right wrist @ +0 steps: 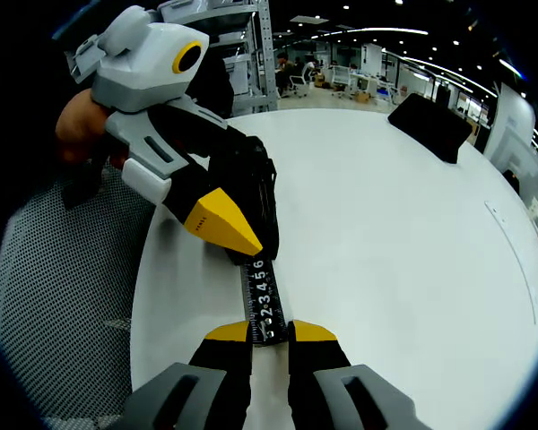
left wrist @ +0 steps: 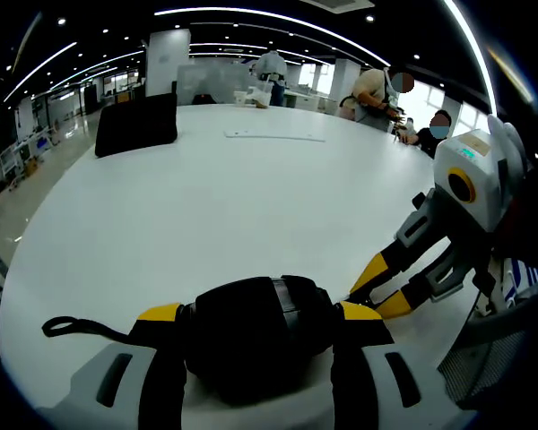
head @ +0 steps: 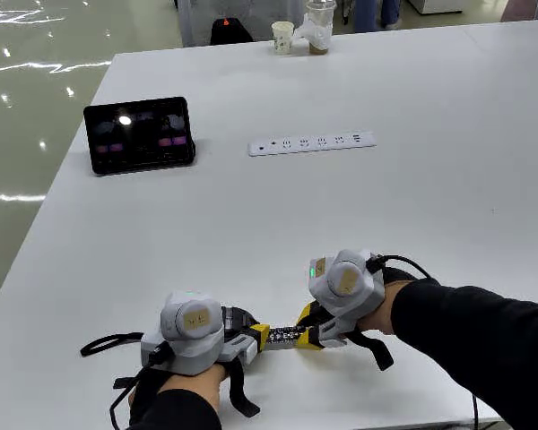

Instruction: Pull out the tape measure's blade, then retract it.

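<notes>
A black tape measure case (left wrist: 260, 345) sits on the white table (head: 412, 179), clamped between the yellow-tipped jaws of my left gripper (left wrist: 262, 313); its black wrist strap (left wrist: 72, 327) trails to the left. A short length of black blade (right wrist: 262, 300) with white numerals runs out of the case (right wrist: 251, 179). My right gripper (right wrist: 269, 333) is shut on the blade's end. In the head view the left gripper (head: 251, 339) and right gripper (head: 307, 338) face each other near the table's front edge, with the blade (head: 285, 335) spanning the small gap between them.
A dark tablet (head: 139, 134) stands at the table's left. A white power strip (head: 312, 142) lies in the middle, and two cups (head: 283, 37) (head: 320, 25) stand at the far edge. People (left wrist: 377, 90) are beyond the table's far side.
</notes>
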Demonstrator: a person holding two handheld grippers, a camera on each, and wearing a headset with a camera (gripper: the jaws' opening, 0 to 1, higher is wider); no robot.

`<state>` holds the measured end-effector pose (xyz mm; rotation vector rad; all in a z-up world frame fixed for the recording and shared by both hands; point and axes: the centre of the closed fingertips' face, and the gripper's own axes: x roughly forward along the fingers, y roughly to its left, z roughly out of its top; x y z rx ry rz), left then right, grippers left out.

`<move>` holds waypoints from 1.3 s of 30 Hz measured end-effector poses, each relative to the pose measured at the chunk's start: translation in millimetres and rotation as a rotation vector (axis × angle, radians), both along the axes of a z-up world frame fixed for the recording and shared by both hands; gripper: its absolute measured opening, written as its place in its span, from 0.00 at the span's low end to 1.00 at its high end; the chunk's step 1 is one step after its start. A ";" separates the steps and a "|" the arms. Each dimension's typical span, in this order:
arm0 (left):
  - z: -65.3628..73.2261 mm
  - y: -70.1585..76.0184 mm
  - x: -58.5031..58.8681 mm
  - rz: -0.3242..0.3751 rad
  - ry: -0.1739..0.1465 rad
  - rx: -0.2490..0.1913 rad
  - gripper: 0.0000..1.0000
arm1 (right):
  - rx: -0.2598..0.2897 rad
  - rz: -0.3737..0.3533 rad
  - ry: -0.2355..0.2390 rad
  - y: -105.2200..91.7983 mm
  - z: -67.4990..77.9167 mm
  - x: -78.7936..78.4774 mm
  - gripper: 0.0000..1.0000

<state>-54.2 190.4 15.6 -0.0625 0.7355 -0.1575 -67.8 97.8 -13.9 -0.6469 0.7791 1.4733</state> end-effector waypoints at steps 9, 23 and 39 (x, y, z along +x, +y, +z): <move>0.2 0.2 0.1 0.001 -0.002 -0.002 0.60 | 0.014 -0.009 0.000 4.8 0.9 -1.0 0.12; 0.0 0.0 -0.9 0.002 -0.001 -0.005 0.60 | 0.021 -0.020 0.001 10.5 1.6 -2.3 0.12; -0.8 0.1 -1.4 0.007 0.002 -0.009 0.61 | 0.031 -0.025 0.000 16.1 0.8 -4.1 0.12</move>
